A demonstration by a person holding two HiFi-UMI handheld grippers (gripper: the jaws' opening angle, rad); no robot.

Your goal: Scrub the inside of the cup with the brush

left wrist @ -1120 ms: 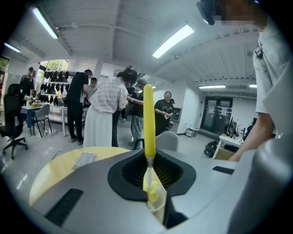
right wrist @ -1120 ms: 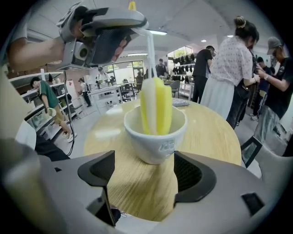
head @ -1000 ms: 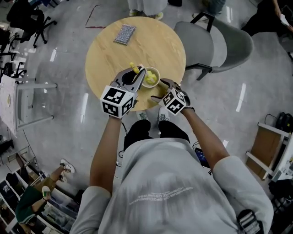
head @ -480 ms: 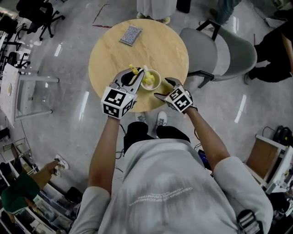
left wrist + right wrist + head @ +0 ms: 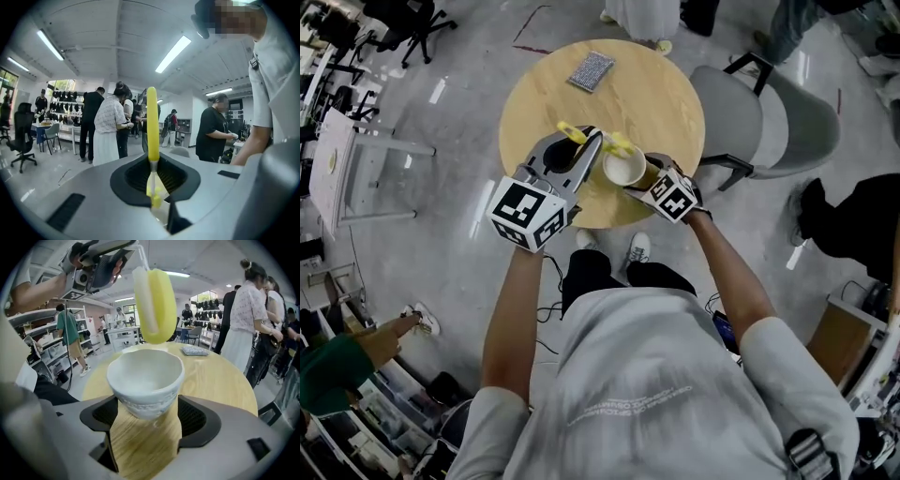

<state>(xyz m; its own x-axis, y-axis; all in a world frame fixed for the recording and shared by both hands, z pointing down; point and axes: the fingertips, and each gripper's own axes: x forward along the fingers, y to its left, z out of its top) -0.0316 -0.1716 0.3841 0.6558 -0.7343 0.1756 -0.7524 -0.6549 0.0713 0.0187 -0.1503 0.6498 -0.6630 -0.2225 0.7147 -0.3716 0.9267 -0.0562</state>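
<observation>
Though earlier on table (image 5: 649,86), cup (image 5: 625,169) now aloft between right fingers (image 5: 194,420); brush (image 5: 157,305) tight in left fingers (image 5: 180,176).

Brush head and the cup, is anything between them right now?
Nothing. In the right gripper view the brush hangs just above the cup, with only a bare gap between its sponge and the rim.

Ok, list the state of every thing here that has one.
cup: empty, clamped in the right hand-held gripper.
brush: held by its handle, sponge head above the cup, not inside.
left hand-held gripper: shut on the brush.
right hand-held gripper: shut on the cup.
grey pad: lying flat on the table.
</observation>
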